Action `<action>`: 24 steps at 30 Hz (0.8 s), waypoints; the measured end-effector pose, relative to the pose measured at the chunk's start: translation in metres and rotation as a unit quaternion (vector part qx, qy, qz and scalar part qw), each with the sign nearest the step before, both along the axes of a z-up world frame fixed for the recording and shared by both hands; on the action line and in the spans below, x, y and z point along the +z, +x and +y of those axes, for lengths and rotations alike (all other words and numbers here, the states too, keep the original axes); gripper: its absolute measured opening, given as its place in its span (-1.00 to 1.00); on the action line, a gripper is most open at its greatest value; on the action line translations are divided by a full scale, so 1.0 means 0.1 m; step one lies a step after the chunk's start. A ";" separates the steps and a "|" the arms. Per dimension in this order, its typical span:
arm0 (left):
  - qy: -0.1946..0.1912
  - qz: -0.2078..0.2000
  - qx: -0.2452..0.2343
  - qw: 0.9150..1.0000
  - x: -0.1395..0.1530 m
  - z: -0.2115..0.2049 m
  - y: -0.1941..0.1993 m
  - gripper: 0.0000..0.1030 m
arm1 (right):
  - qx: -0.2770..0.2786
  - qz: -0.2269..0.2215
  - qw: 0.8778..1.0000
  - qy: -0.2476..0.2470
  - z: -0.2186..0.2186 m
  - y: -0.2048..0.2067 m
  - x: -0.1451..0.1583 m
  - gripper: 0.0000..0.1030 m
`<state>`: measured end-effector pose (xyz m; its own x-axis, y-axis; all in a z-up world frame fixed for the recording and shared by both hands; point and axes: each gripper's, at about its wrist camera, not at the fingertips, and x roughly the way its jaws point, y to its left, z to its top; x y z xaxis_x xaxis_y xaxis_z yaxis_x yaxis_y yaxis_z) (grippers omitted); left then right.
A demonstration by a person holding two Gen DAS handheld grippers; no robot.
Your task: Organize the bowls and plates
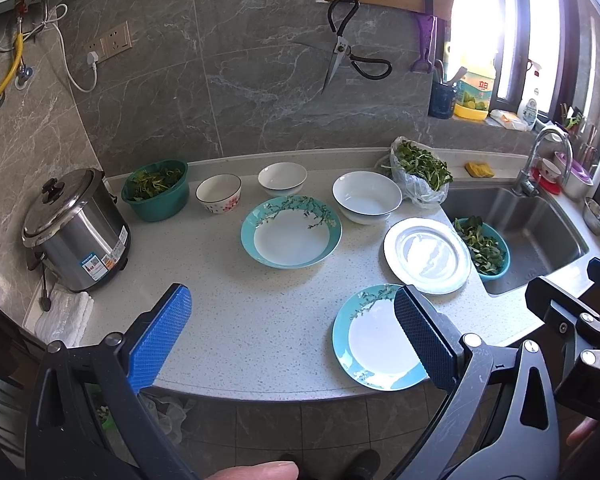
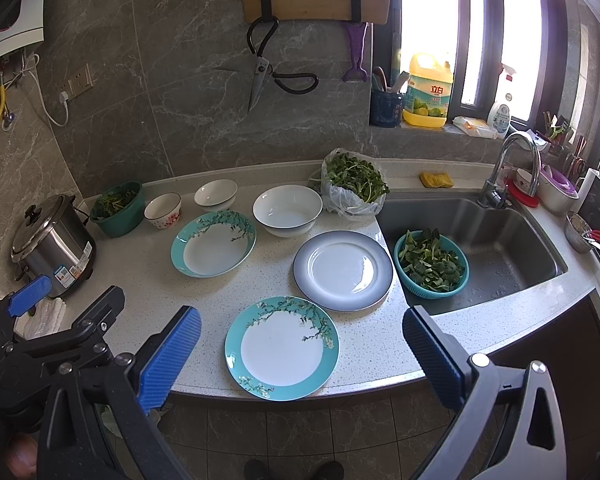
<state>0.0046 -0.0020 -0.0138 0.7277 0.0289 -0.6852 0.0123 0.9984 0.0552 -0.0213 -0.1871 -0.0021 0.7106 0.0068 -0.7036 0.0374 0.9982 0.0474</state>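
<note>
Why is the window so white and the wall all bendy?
Left wrist view: sunlight washes out the window, and glare shines on the grey-rimmed plate. Right wrist view: the window is blown white too; the fisheye lens curves the countertop edge.

Blown-out daylight glares through the window [image 2: 428,12] at upper right; fisheye bends edges; centre stays sharp.

Speckled counter [image 2: 204,300] under plates [image 2: 282,347], bowls [image 2: 287,210]
</note>
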 end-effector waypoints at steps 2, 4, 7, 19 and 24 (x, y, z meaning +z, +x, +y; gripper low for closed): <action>0.000 0.000 0.000 1.000 0.00 0.00 0.00 1.00 | 0.000 0.000 1.000 0.000 0.00 0.00 0.00 1.00; 0.000 0.000 0.000 1.000 0.00 0.00 0.00 1.00 | 0.000 0.000 1.000 0.000 0.00 0.00 -0.01 1.00; 0.000 0.000 0.000 1.000 -0.01 0.00 0.00 1.00 | 0.000 0.001 1.000 0.000 0.00 0.00 -0.01 1.00; 0.000 0.000 0.000 1.000 -0.01 0.00 0.00 1.00 | 0.000 0.001 1.000 -0.001 0.00 0.00 -0.03 1.00; 0.000 0.001 0.000 1.000 -0.02 0.00 0.00 1.00 | 0.001 0.002 1.000 0.000 0.00 0.01 -0.02 1.00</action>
